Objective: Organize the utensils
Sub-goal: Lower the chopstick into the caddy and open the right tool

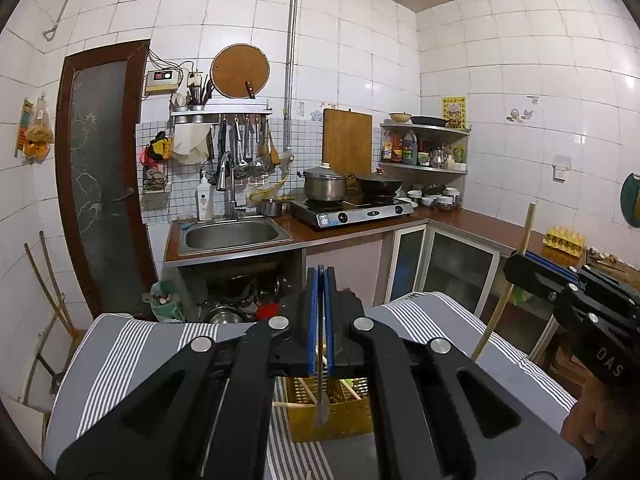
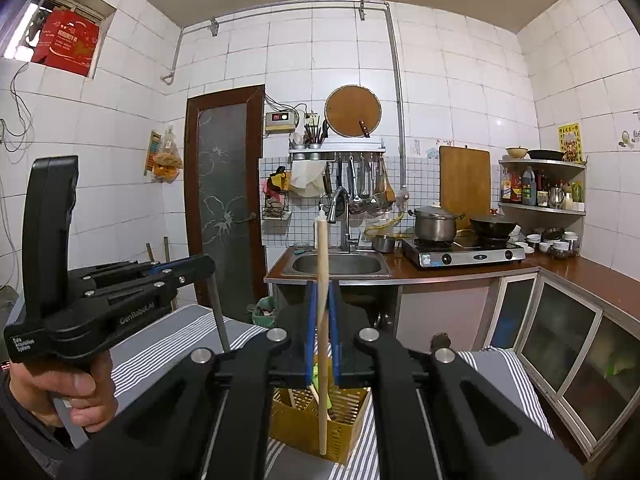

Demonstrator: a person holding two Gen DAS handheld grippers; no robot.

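My left gripper [image 1: 321, 276] is shut on a thin metal utensil [image 1: 322, 400] that hangs straight down, its flattened end over a yellow slotted utensil basket [image 1: 340, 424]. The right wrist view shows the same left gripper [image 2: 208, 266], held by a hand, with the metal utensil [image 2: 219, 312] below its tips. My right gripper [image 2: 322, 292] is shut on a long wooden stick [image 2: 322, 360], nearly upright, with its lower end in front of the yellow basket [image 2: 296, 428]. In the left wrist view the right gripper [image 1: 516, 264] and its wooden stick [image 1: 500, 300] are at the right. The basket holds other wooden sticks.
The basket stands on a grey cloth with white stripes [image 1: 132, 344] covering a table. Beyond are a counter with a steel sink [image 1: 232, 236], a gas stove [image 1: 352, 210] with a pot and a wok, a corner shelf [image 1: 428, 148], glass-door cabinets [image 2: 560, 332] and a dark door [image 1: 100, 168].
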